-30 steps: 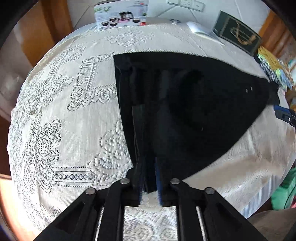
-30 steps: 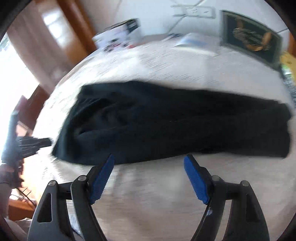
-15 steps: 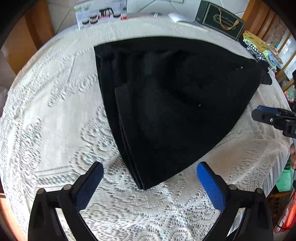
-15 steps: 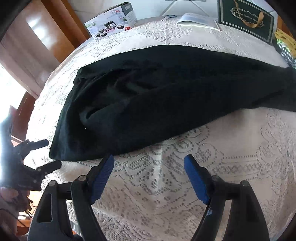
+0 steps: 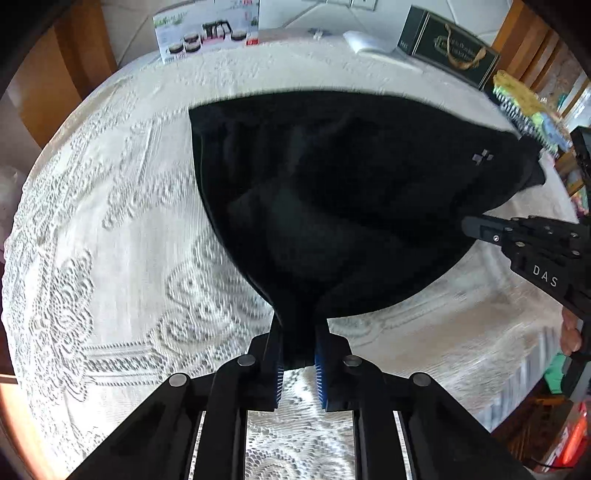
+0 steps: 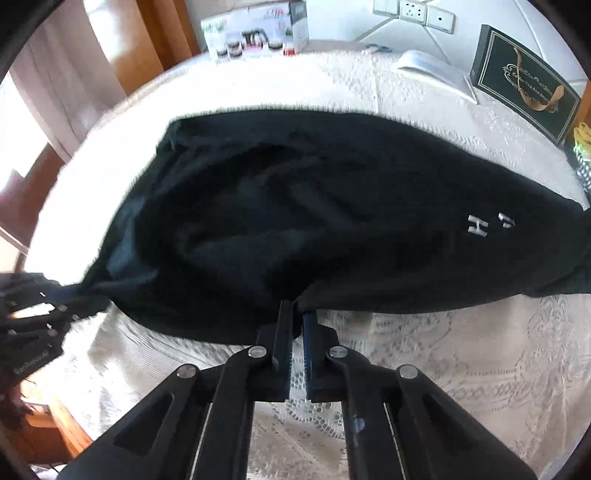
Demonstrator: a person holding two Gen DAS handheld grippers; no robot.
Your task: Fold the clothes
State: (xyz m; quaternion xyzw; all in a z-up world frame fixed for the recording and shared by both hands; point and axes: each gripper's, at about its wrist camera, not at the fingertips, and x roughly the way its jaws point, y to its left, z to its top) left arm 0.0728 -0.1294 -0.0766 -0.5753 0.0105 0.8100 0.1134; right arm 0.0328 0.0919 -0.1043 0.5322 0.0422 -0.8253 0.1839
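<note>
A black garment (image 5: 351,206) with a small white logo lies spread on a white lace tablecloth (image 5: 110,258). It also shows in the right wrist view (image 6: 314,221). My left gripper (image 5: 299,347) is shut on the garment's near corner. My right gripper (image 6: 298,332) is shut on the garment's near edge, about midway along it. In the left wrist view the right gripper (image 5: 476,227) shows at the right, at the cloth's edge. In the right wrist view the left gripper (image 6: 55,295) shows at the far left, holding the cloth's end.
At the table's back stand a white product box (image 5: 207,33), a white booklet (image 5: 369,42) and a dark green gift box (image 5: 450,55). Colourful items (image 5: 524,107) lie at the right edge. Wooden furniture (image 6: 155,40) and a wall with sockets (image 6: 413,14) are behind.
Both grippers were open half a second ago and have closed on the garment's near edge. The left one had let go of the corner before regripping it.
</note>
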